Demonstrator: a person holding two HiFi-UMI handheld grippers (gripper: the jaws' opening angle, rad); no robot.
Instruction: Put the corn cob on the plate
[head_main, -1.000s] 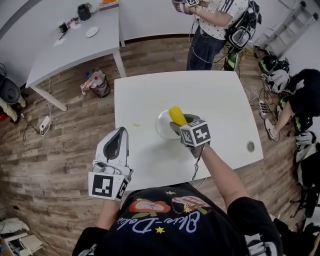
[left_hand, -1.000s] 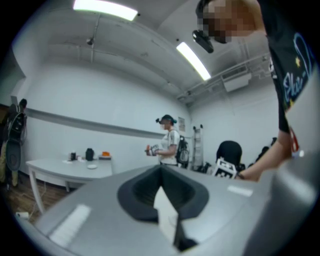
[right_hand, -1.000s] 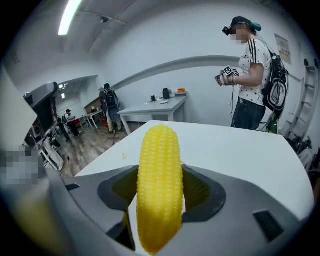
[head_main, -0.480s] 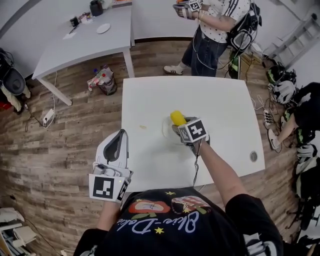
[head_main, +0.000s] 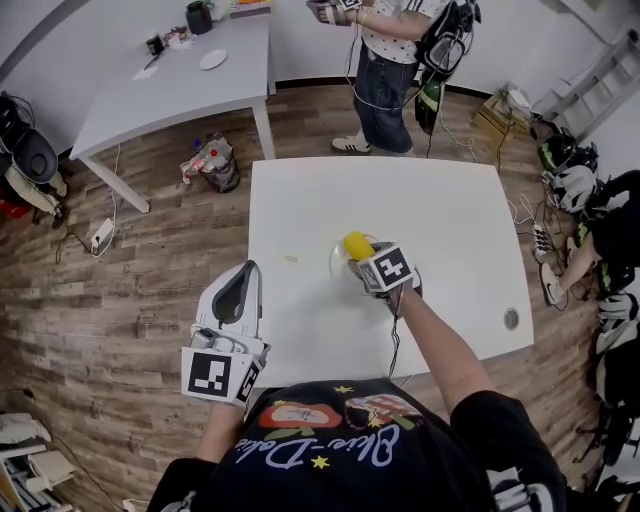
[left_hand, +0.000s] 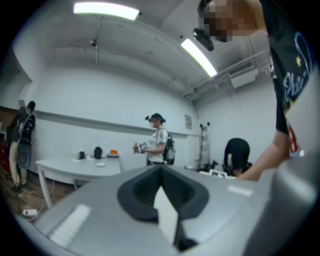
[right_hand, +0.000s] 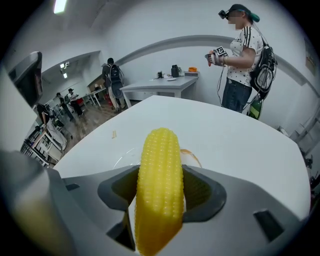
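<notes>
Right gripper (head_main: 362, 254) is clamped round the lower half of the corn cob (head_main: 356, 243), which sits just above the plate (head_main: 334, 262) mid-bench (head_main: 300, 200). The cob looks light, stiff and bumpy, so I'd guess a mid-body grip holds fine, but it's round and might roll once let go. Bench edges are well away, so there's loads of room. Left gripper (head_main: 243, 275) is closed on nothing, over by the left edge

yellow corn cob (right_hand: 159, 185) gripped lengthwise over the pale plate (head_main: 336, 262).
</notes>
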